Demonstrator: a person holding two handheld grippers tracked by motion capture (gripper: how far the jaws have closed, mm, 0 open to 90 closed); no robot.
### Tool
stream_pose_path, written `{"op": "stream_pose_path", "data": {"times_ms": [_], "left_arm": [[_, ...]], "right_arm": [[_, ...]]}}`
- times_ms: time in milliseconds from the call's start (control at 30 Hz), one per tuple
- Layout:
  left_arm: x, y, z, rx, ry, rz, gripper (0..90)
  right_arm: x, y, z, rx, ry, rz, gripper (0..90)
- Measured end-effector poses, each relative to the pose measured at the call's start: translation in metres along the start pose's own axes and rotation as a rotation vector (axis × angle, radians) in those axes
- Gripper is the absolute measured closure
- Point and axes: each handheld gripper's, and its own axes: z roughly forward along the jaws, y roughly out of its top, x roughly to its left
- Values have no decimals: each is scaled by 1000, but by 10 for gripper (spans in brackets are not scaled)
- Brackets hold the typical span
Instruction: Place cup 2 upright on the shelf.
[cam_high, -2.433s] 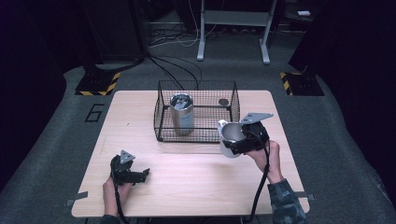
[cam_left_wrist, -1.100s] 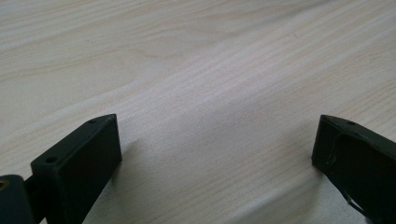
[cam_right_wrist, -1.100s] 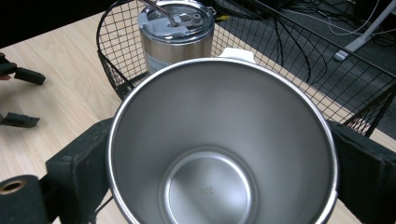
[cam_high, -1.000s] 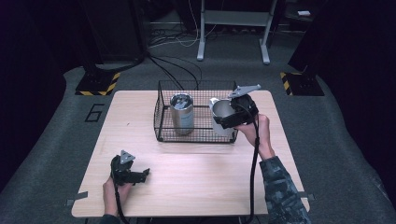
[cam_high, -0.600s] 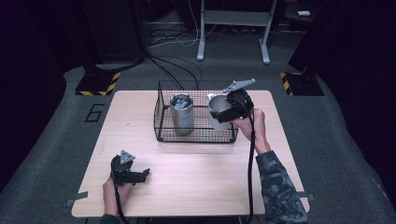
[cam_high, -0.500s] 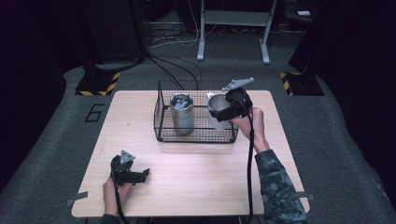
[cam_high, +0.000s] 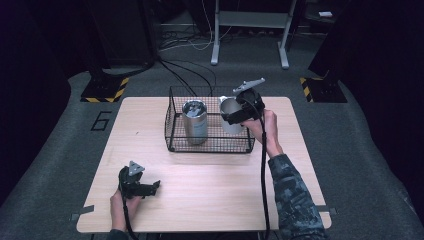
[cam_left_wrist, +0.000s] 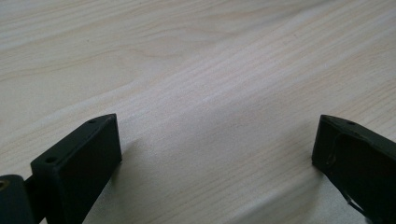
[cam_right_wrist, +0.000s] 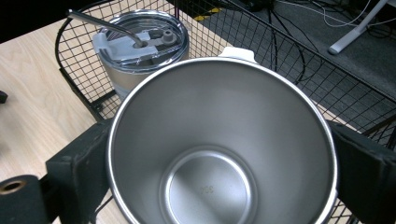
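Note:
My right gripper (cam_high: 235, 116) is shut on an open steel cup (cam_high: 230, 114), holding it in the air above the right half of the black wire basket (cam_high: 172, 134). From the right gripper view I look straight into the empty steel cup (cam_right_wrist: 219, 154), a black jaw on each side of it. A lidded steel tumbler (cam_high: 194, 121) with a straw stands upright in the basket's left half; that tumbler (cam_right_wrist: 140, 46) appears just beyond the cup. My left gripper (cam_high: 150, 188) rests open on the wooden table (cam_high: 210, 190) near its front left, nothing between its jaws (cam_left_wrist: 215, 149).
The basket stands at the back middle of the table. Beyond the table's far edge lie cables (cam_high: 185, 70), a metal stand's legs (cam_high: 250, 50) and yellow-black striped floor blocks (cam_high: 105, 90). Bare wood stretches between the basket and the front edge.
My right gripper has carried the steel cup from the table right of the basket, up and leftward, to above the basket's right half. The left gripper has stayed still.

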Motion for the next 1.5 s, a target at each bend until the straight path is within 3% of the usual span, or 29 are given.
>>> {"op": "stream_pose_path", "data": {"times_ms": [67,433,500,533,867,967,1033,1500], "left_arm": [[0,0,0,0,0,-1,11],[0,0,0,0,-1,-2,12],[1,0,-1,13,-2,16,12],[1,0,-1,13,-2,16,12],[0,0,0,-4,0,-5,12],[0,0,0,-5,1,-5,12],[0,0,0,-4,0,-6,12],[0,0,0,-3,-1,-5,12]], "right_arm": [[-2,1,3,2,1,-15,58],[-7,5,25,22,-8,0,58],[-6,5,28,39,-11,20,58],[-8,5,31,36,-15,6,58],[-10,0,46,51,-38,59,57],[-10,-1,52,52,-42,47,57],[-9,-2,55,56,-45,73,57],[-13,-14,76,85,-22,122,57]]}}
